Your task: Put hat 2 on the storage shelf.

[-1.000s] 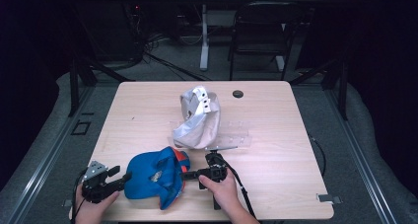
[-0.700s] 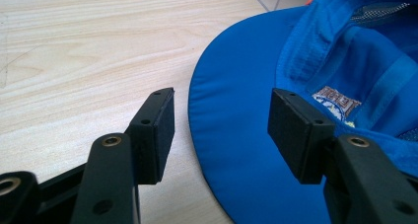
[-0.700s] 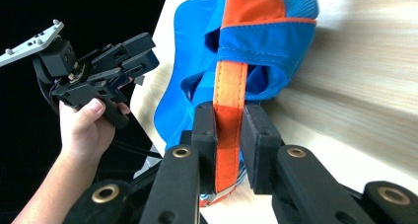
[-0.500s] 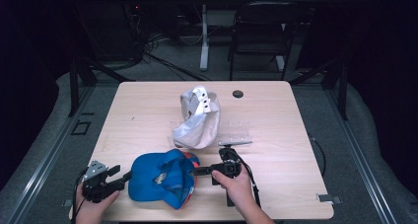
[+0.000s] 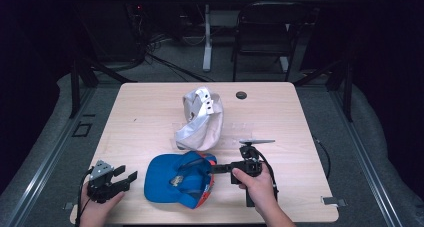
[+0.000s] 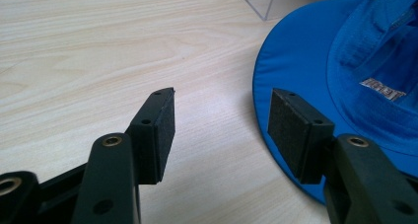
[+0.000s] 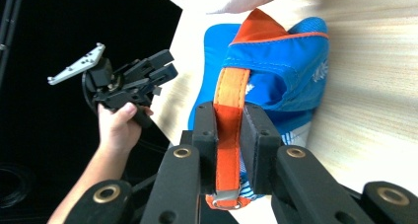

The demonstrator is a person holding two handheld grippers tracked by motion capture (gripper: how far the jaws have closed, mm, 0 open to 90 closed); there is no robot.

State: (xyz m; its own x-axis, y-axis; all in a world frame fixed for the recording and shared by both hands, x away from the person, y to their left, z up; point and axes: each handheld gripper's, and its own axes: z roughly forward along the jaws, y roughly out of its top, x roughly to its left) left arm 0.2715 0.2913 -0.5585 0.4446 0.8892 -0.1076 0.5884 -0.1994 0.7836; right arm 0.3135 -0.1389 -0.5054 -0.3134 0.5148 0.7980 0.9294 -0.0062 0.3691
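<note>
We work at a pale wooden surface (image 5: 150, 117), the largest thing before us. On its near half lies our blue cap (image 5: 177, 179), crown opened upward, brim toward our left; in the left gripper view its blue brim (image 6: 296, 66) rests flat on the wood. Behind it, near the middle of the surface, sits a white cap (image 5: 200, 119), crumpled and leaning, close to the blue one; whether they touch we cannot tell. A clear plastic stand (image 5: 240, 132) lies just to the right of the white cap, and its corner shows in the left gripper view (image 6: 261, 2).

Our right gripper (image 5: 220, 168) reaches level toward the blue cap from the right, and its jaws are clenched on the cap's orange strap (image 7: 227, 130). In the right gripper view the strap runs straight between the two pads (image 7: 256, 145), with a small metal buckle (image 7: 224, 200) at its near end.

Our left gripper (image 5: 131, 178) rests at the near left edge of the surface, just beside the blue brim but apart from it. Its jaws stand released, with bare wood between the pads (image 6: 165, 128).

A small dark round disc (image 5: 241, 95) lies near the far edge.
</note>
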